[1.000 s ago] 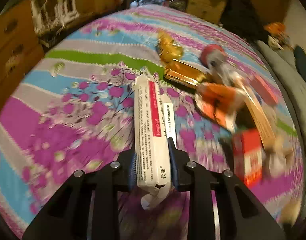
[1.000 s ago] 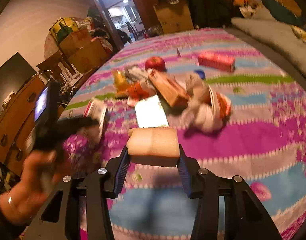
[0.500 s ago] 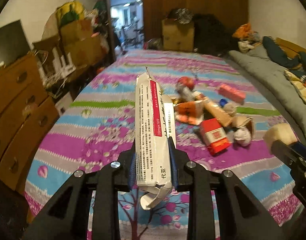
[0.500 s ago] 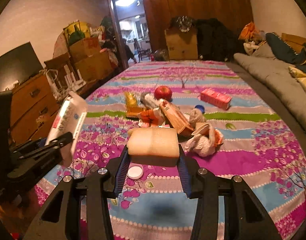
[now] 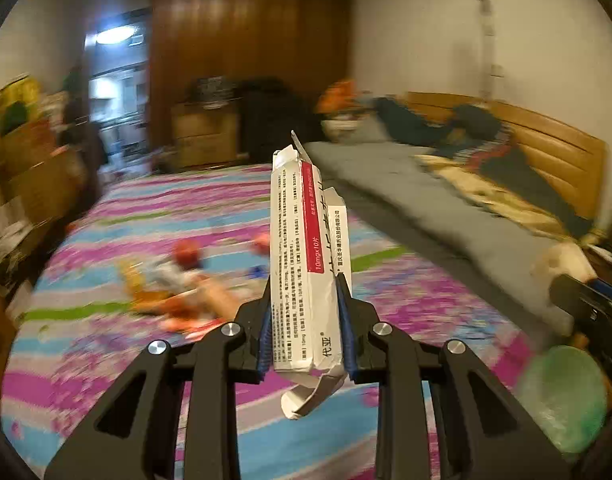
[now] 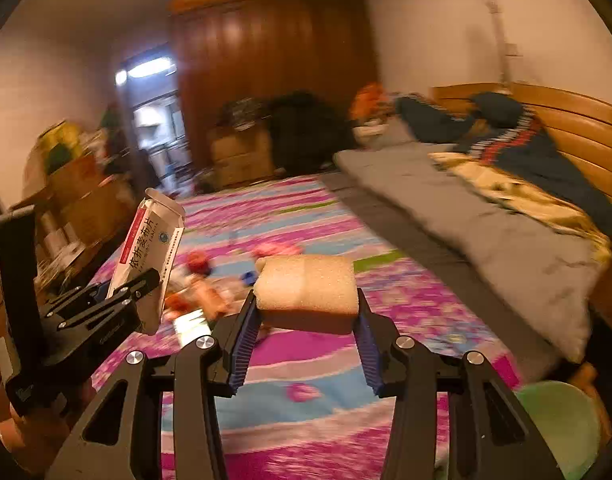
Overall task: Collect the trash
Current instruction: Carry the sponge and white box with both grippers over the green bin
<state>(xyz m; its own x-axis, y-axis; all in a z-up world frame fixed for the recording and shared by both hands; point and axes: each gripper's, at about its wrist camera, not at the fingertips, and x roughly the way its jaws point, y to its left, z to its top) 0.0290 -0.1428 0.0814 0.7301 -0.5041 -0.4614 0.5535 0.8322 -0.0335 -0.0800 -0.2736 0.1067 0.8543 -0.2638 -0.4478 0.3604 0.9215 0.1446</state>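
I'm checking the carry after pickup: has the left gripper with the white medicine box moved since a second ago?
Yes. The left gripper, shut on the medicine box, has lifted away from the trash pile, which now sits lower-left and farther off.

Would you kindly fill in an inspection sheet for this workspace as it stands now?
Surface: floral bedspread, purple, blue and grey stripes.
Job's things: white carton held upright; tan sponge held; blurred trash pile on the bedspread.
Clutter: green bag at lower right, beside the bed.
Grippers: left gripper shut on the carton; right gripper shut on the sponge.
Cables: nothing seen.
Surroundings: wooden wardrobe, grey blanket, wooden headboard, lit doorway.
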